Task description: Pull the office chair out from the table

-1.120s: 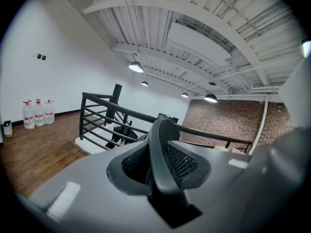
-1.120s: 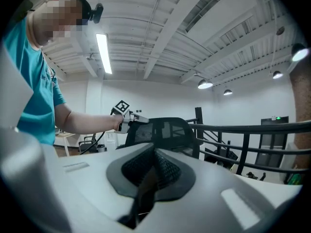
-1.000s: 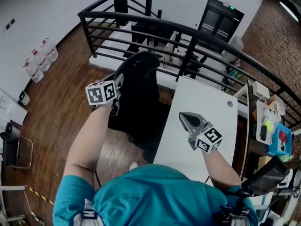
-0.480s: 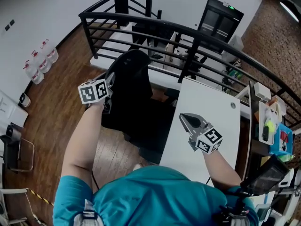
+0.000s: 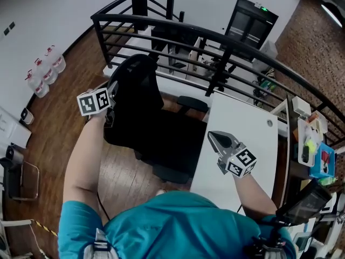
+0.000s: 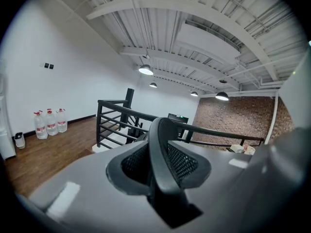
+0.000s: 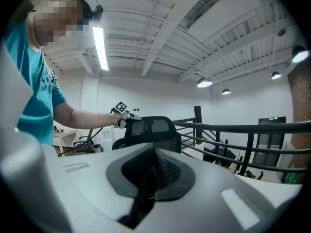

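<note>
The black office chair (image 5: 148,123) stands on the wooden floor left of the white table (image 5: 242,123), its seat out from under the table's edge. My left gripper (image 5: 111,100) is shut on the left rim of the chair's mesh backrest (image 5: 132,82). In the left gripper view that rim (image 6: 158,135) runs up between the pads of the left gripper (image 6: 163,165). My right gripper (image 5: 216,139) hovers over the table, shut with nothing in it. In the right gripper view the right gripper (image 7: 151,171) points level at the chair (image 7: 148,127), and the left gripper (image 7: 127,114) shows on its backrest.
A black railing (image 5: 215,36) runs behind the chair and table. Water bottles (image 5: 46,63) stand by the left wall. A dark cabinet (image 5: 250,20) is at the back, cluttered shelves (image 5: 312,144) at the right, and a metal chair (image 5: 19,171) at the far left.
My left gripper has moved left with the backrest in it, and the chair has rolled left, away from the table. The right gripper has barely shifted.
</note>
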